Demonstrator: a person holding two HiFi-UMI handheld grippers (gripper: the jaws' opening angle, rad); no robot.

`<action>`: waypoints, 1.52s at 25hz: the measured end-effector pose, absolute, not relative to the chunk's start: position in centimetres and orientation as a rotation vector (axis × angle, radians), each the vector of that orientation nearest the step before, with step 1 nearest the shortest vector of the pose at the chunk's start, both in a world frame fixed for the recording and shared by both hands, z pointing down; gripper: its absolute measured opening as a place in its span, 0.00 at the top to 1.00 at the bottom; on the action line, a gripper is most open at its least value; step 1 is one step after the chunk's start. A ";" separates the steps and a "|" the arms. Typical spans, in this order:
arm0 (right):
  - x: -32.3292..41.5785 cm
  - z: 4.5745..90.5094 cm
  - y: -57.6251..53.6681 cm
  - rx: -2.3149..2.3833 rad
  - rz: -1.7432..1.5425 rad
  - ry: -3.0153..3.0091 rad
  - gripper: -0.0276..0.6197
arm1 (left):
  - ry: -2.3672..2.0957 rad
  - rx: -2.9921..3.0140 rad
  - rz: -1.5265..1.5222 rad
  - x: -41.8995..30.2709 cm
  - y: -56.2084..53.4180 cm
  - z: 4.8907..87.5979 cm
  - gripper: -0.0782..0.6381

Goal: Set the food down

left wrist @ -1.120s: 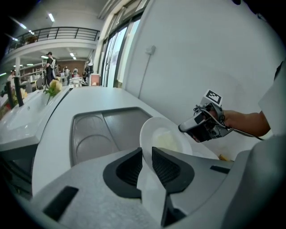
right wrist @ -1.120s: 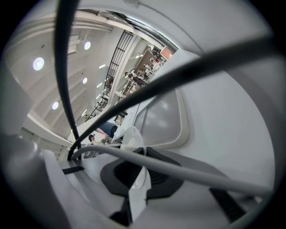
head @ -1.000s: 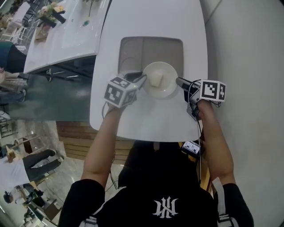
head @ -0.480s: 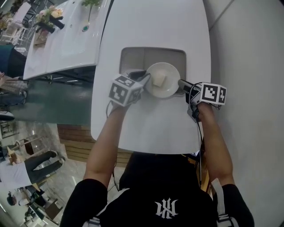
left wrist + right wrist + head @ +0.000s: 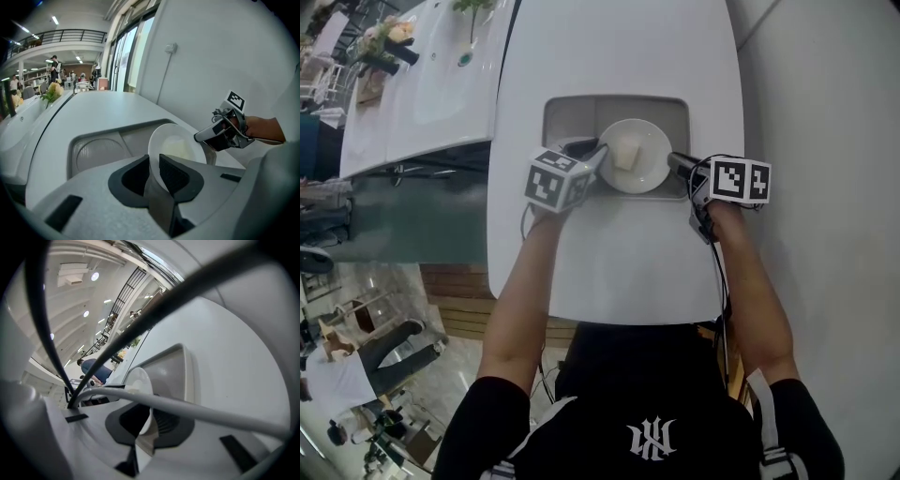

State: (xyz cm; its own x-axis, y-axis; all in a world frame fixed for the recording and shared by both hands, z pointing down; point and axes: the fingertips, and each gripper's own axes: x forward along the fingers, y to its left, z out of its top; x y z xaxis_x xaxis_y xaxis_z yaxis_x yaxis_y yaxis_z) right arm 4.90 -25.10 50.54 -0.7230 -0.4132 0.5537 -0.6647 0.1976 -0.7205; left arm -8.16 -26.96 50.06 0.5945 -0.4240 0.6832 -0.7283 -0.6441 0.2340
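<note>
**A:** Where's the food now?

**B:** The food (image 5: 625,155), a pale block, lies on the white plate (image 5: 652,172) at the upper middle of the head view. The plate is over the grey tray (image 5: 567,117), which sits on the white bench (image 5: 619,253).

**A:** And who's got hold of it?

**B:** Both sides. The left gripper (image 5: 594,157) has its fingers pinching the plate's left rim, and the right gripper (image 5: 673,161) pinches the right rim. Each gripper view shows the rim wedged between the dark pads.

**A:** So is it set down?

**B:** Not finished, I'd say. The plate is over the right-hand part of the tray, so the carrying looks about done. I can't tell whether its base is touching the tray floor. Neither grip has let go.

**A:** What's left, then?

**B:** As I read it, lower the plate level until it rests. Then spread both pairs of fingers and draw them back off the rim.
</note>
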 end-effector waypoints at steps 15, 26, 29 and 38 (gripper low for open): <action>4.6 47.4 -22.4 0.946 0.894 -2.527 0.92 | -1.153 2.598 0.817 -11.1 -23.6 46.8 0.80; 9.9 33.3 -4.7 0.880 0.682 -2.979 0.95 | -0.850 2.769 0.333 -6.3 -4.1 39.7 0.81; 9.6 33.1 -1.3 0.874 0.730 -2.985 0.95 | -0.758 2.748 0.330 -4.5 -0.1 40.9 0.81; 7.3 34.7 3.4 0.813 0.710 -3.005 0.95 | -0.675 2.810 0.307 -2.6 4.0 42.0 0.81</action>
